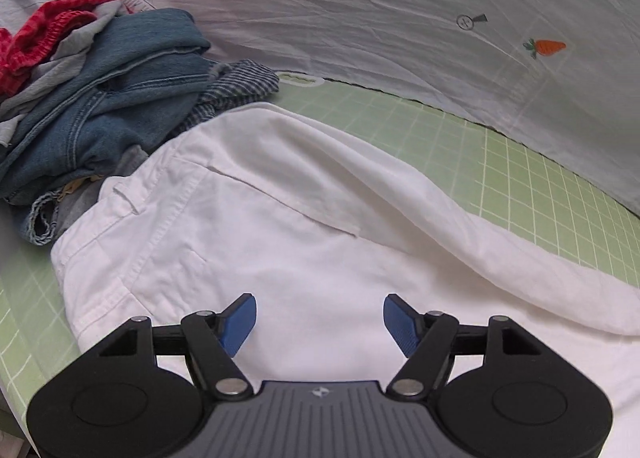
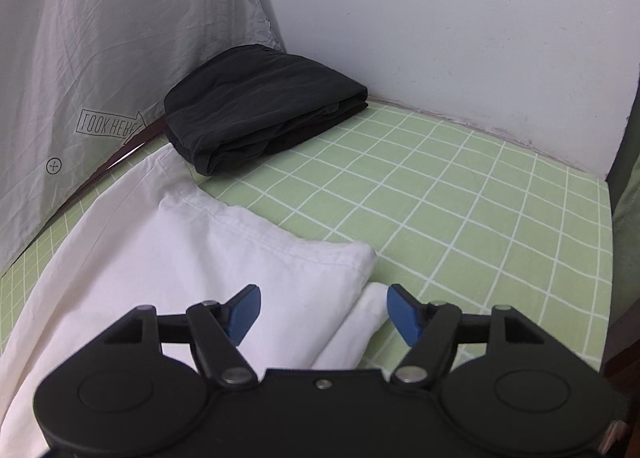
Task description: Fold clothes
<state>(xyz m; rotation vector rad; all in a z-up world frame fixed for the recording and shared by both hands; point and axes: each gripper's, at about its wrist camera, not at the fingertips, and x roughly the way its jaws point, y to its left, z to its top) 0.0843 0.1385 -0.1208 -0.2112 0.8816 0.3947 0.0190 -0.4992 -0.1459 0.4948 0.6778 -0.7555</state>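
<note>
White trousers [image 1: 256, 226] lie spread on the green checked sheet [image 1: 540, 174], waistband toward the left. My left gripper [image 1: 319, 318] hovers open just above the seat area, nothing between its blue pads. In the right wrist view the trouser legs [image 2: 200, 258] end in layered hems near the middle. My right gripper [image 2: 323, 312] is open over the hem edge, holding nothing.
A heap of unfolded clothes, blue jeans [image 1: 120, 98], a red garment [image 1: 36, 42] and a striped piece [image 1: 236, 86], sits at the left. A folded black garment [image 2: 260, 102] lies by the wall corner. A printed white cloth [image 1: 360, 10] hangs behind. Bare green sheet [image 2: 480, 198] extends to the right.
</note>
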